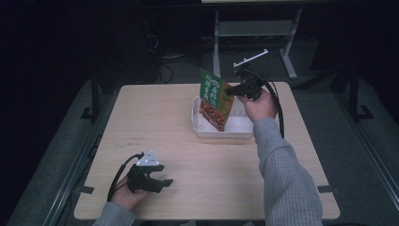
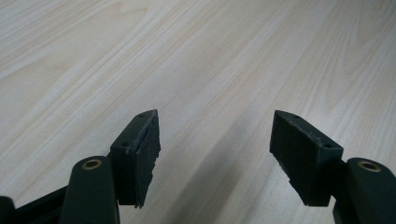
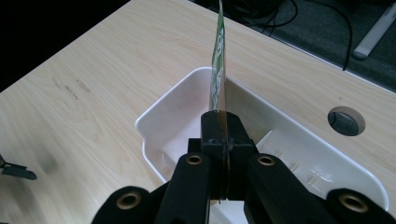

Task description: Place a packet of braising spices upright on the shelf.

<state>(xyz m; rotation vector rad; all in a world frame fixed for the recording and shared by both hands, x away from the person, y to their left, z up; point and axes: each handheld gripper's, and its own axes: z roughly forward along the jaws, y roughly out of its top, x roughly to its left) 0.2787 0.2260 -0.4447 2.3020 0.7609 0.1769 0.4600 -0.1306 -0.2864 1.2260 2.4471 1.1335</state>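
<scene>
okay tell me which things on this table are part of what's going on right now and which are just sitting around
In use:
- green food packet, pinched edge-on by the right gripper over the tray
- white tray, under the packet
- right gripper, shut on the packet

Idle:
- left gripper, jaws open above bare table
- round cable hole in the table
- metal stand behind the table
</scene>
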